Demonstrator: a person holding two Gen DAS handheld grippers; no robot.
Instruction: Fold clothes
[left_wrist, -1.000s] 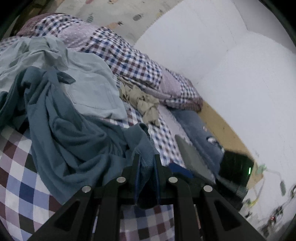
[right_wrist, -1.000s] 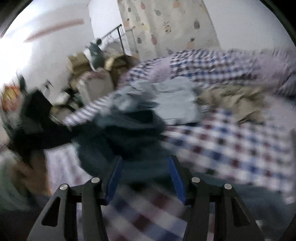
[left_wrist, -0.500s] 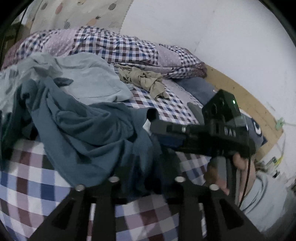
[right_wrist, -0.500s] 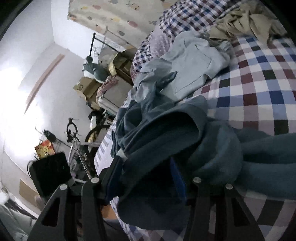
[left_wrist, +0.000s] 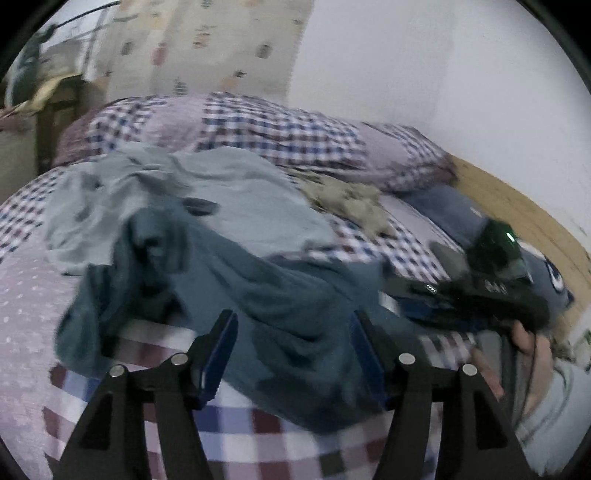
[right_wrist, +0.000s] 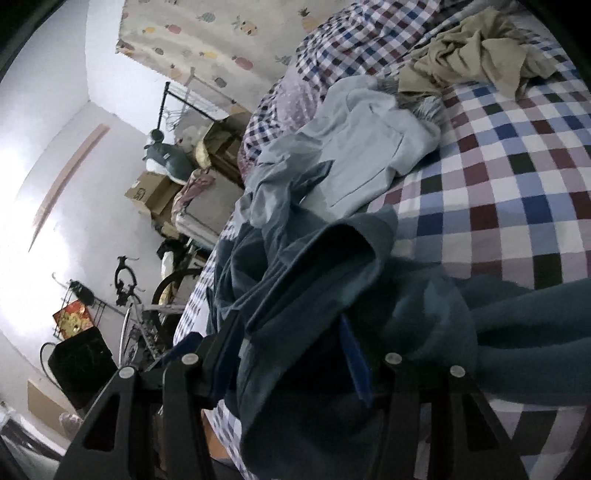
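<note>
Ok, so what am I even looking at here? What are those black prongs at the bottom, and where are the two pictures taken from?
There is no robot. A person holds a handheld two-finger gripper in each hand, and each one has a wide-angle camera looking along its fingers. The prongs are those fingers.

One picture is from the left gripper and the other from the right gripper. Both look at a bed with a checked cover.

On it lie a dark teal garment, a pale blue garment and a crumpled beige garment.

Both grippers are spread open. The teal garment lies between the left fingers and is bunched between the right ones.
</note>
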